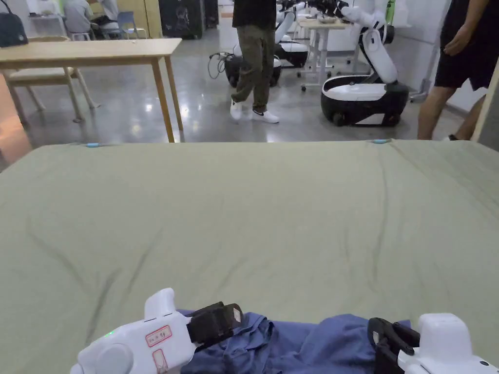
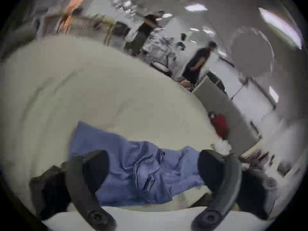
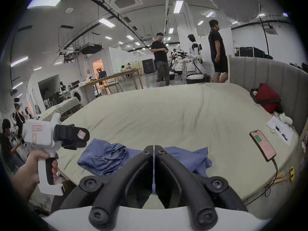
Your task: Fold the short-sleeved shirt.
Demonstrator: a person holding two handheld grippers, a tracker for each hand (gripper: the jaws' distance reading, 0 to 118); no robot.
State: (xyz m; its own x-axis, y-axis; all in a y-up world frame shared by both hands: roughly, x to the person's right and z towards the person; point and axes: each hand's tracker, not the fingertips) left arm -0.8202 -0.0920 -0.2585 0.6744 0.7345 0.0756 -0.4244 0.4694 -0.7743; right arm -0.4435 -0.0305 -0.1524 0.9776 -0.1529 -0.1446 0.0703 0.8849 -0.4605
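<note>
Right at the near edge of the bed (image 1: pixel 253 214), you've got the blue shirt (image 1: pixel 292 343) lying in a crumpled heap on the pale green sheet, not spread flat at all. From the right gripper view the shirt (image 3: pixel 106 158) is bunched into a thick wad on its left side, with a looser flap on the other side of the jaws.

Your left hand-held gripper (image 1: pixel 217 321) sits over the left end of the shirt, and in its own view the left hand-held gripper (image 2: pixel 151 169) has its jaws spread wide with the shirt (image 2: pixel 133 171) lying between them, so nothing is gripped. That view is pretty blurry though. You can also see your hand (image 3: pixel 31 166) wrapped around its white handle in the right gripper view.

Your right hand-held gripper (image 1: pixel 387 341) is at the shirt's right end. In its own view the right hand-held gripper (image 3: pixel 153 148) has its jaws pressed together tip to tip, and I can't see any cloth caught between them.

Off to the right on the bed there's a phone (image 3: pixel 263 145) on a cable, a sheet of paper (image 3: pixel 280 133) and a red bag (image 3: pixel 266 98) by the grey headboard (image 3: pixel 260 78). Two people stand on the floor beyond the bed.
</note>
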